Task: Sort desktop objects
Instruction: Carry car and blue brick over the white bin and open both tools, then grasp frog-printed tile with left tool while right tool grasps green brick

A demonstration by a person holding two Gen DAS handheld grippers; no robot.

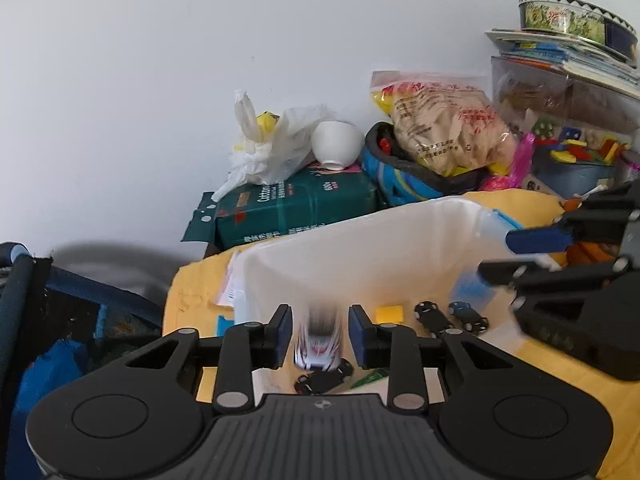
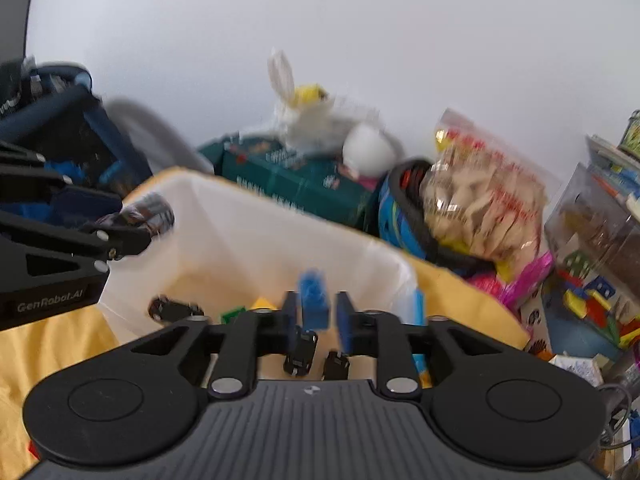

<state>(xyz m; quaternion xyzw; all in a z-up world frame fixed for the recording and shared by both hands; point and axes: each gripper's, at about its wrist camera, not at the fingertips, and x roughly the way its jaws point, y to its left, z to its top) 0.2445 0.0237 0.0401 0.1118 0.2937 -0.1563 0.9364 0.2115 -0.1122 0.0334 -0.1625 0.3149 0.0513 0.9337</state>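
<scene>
We hold both grippers over the translucent white plastic bin (image 1: 360, 252) that sits on the yellow cloth (image 1: 188, 292). The left gripper (image 1: 319, 334) has its blue pads spread, and a small white toy car with red and black markings (image 1: 318, 340) sits blurred in the gap between them, clear of both pads — whether it is falling or lying lower in the bin we cannot tell. The right gripper (image 2: 316, 320) is likewise parted, with a blue plastic building brick (image 2: 314, 300) in the gap, smeared by motion and not visibly pressed by either pad. On the bin floor lie several small black toy cars (image 1: 432, 314), one just below the white car, and a yellow square block (image 1: 390, 314) near them. Behind the bin, against the pale wall, stand a dark green carton (image 1: 296, 208) with an upturned white bowl (image 1: 336, 144) on it and a clear bag of beige wooden pieces (image 1: 444, 128).
</scene>
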